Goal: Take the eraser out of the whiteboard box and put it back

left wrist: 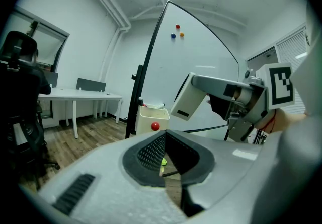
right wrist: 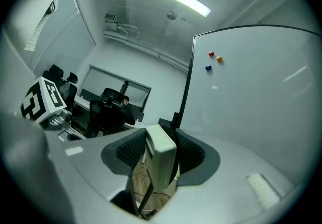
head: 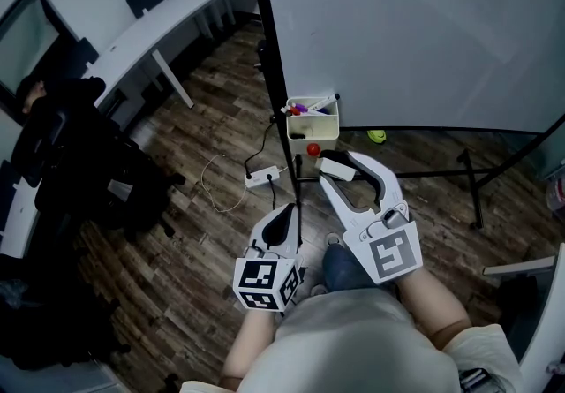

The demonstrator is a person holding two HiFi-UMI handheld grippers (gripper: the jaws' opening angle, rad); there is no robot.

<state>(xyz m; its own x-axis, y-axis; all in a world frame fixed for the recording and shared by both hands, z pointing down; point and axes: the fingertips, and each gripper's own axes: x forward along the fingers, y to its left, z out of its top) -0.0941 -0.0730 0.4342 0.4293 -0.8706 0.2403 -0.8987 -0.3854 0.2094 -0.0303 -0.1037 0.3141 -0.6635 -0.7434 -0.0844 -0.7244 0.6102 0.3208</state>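
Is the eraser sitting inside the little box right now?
No, the eraser is clamped between the fingers of the right gripper, outside the box.

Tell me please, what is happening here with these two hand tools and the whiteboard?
A person holds a gripper in each hand in front of a whiteboard. The right gripper has its fingers clamped on the white eraser, which is out of the cream box at the board's edge and held a little apart from it. Markers lie in the box. The left gripper is shut and holds nothing.
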